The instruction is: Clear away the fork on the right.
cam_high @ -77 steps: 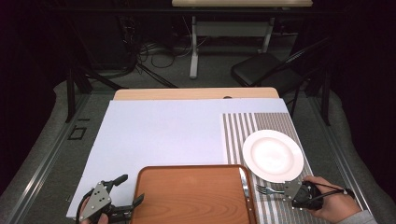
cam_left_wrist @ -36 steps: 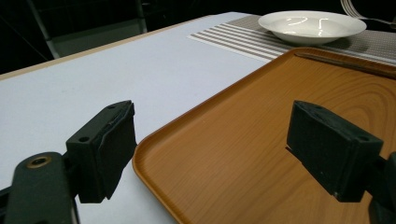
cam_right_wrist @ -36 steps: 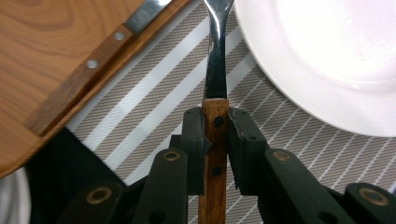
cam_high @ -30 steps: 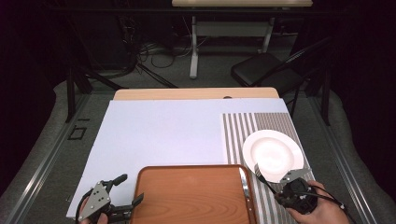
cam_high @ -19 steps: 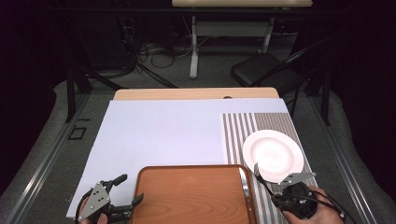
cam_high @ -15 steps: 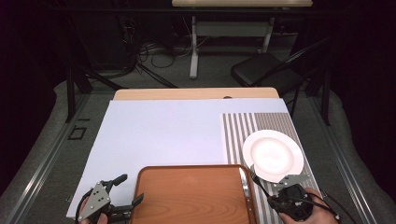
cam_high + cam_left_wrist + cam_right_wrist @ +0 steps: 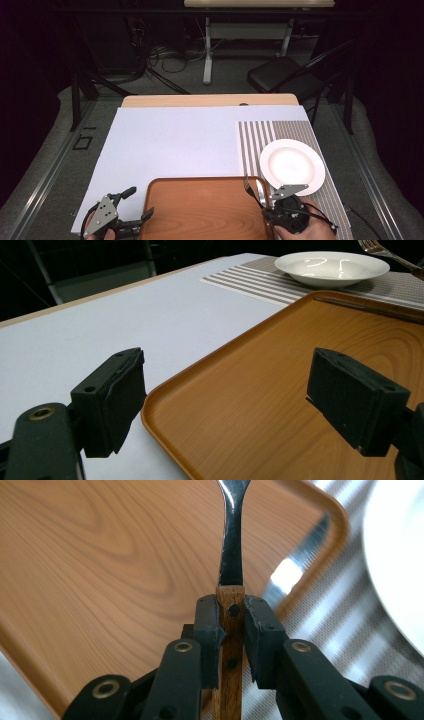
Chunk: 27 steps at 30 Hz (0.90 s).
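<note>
The room behind the table (image 7: 175, 145) was dark, just cables and a chair (image 7: 280, 77) back there. On the pale cover I had a wooden tray (image 7: 200, 210) at the near edge and a striped placemat (image 7: 260, 137) to its right with a white plate (image 7: 292, 166) on it. My right gripper (image 7: 231, 615) was clamped tight on the wooden handle of a fork (image 7: 232, 540), tines pointing away, hanging over the tray's right rim. There looked to be a knife (image 7: 295, 565) lying along that rim too. My left gripper (image 7: 225, 390) sat with its jaws wide apart and nothing in them, straddling the tray's left corner. Honestly my worry was the grip: it only pinched the handle end, so the fork could pivot or slip if I swung it quickly, and clip the knife or plate.
</note>
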### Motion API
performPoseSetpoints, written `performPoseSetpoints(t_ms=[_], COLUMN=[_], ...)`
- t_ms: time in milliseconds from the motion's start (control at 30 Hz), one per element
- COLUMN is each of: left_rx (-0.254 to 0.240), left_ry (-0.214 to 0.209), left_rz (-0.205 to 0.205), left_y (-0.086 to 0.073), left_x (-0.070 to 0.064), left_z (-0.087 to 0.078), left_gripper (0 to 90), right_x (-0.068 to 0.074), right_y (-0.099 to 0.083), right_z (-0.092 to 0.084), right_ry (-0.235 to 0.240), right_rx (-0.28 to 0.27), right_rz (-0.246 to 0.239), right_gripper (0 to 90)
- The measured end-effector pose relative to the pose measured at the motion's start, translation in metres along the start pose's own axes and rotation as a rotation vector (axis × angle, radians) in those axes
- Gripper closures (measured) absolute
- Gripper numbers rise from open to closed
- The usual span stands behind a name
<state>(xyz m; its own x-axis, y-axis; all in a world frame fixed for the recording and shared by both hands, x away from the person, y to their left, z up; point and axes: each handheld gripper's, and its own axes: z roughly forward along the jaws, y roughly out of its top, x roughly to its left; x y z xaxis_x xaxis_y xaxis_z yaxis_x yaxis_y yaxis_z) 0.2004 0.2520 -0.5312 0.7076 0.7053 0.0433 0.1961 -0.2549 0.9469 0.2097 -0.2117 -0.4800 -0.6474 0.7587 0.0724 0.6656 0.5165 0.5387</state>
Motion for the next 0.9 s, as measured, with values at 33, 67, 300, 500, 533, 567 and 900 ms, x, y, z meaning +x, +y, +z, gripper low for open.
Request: performPoseSetpoints(t_ms=[33, 67, 300, 500, 533, 567, 900], left_rx=[-0.001, -0.001, -0.001, 0.005, 0.005, 0.004, 0.002], left_ry=[0.0, 0.0, -0.002, -0.005, -0.005, -0.005, -0.005], left_rz=[-0.001, -0.001, 0.002, 0.002, 0.002, 0.001, -0.004], left_y=[0.0, 0.0, 0.0, 0.0, 0.0, 0.0, 0.0], left_x=[0.0, 0.0, 0.0, 0.0, 0.0, 0.0, 0.001], left_z=[0.0, 0.0, 0.0, 0.0, 0.0, 0.0, 0.0], left_gripper=[15.6, 15.6, 15.6, 15.6, 15.6, 15.6, 15.6], right_x=[0.002, 0.004, 0.012, 0.014, 0.014, 0.014, 0.015], right_y=[0.002, 0.005, 0.011, 0.011, 0.012, 0.013, 0.017], right_z=[0.001, 0.003, 0.01, 0.016, 0.016, 0.017, 0.03], right_ry=[0.006, 0.015, 0.033, 0.056, 0.056, 0.06, 0.074], right_rx=[-0.003, -0.015, -0.007, 0.005, 0.008, 0.009, 0.04], right_rz=[-0.001, -0.004, -0.021, -0.007, 0.002, 0.018, 0.085], right_gripper=[77.6, 77.6, 77.6, 77.6, 77.5, 77.5, 77.5])
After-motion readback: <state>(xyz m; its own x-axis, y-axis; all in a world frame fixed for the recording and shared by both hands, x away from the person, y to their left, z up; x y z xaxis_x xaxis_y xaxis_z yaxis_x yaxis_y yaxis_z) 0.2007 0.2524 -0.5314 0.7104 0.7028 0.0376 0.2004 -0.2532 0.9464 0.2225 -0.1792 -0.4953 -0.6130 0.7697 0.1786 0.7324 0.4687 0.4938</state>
